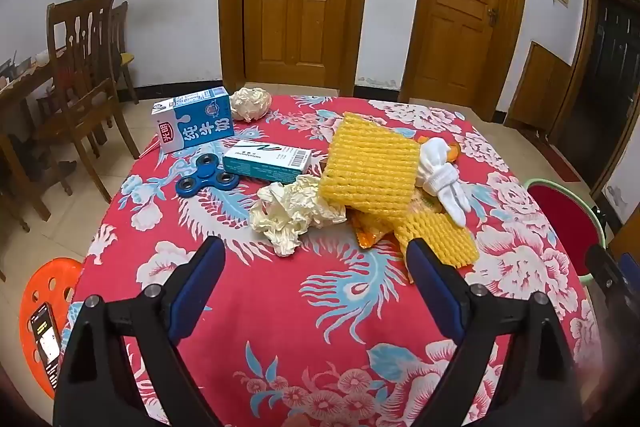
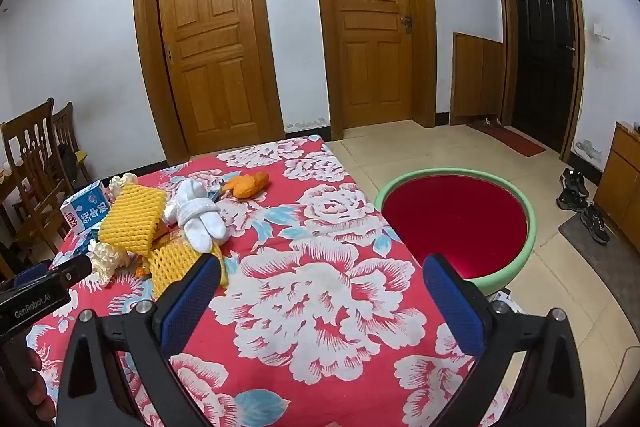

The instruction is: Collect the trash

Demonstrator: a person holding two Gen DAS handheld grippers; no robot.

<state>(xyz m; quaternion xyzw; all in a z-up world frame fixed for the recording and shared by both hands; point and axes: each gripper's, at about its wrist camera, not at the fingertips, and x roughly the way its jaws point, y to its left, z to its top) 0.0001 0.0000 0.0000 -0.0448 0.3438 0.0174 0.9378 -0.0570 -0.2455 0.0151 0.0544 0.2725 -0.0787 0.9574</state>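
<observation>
Both grippers low over table, nothing in either. My left gripper [image 1: 316,257] spread wide, pointing at trash pile: crumpled paper [image 1: 294,213] just ahead between fingers, yellow foam net [image 1: 370,167] behind it, second foam net piece [image 1: 444,237] by right fingertip. My right gripper [image 2: 322,273] also spread, over floral tablecloth [image 2: 320,307]; red basin with green rim [image 2: 456,223] on floor just past table edge, ahead-right.
</observation>
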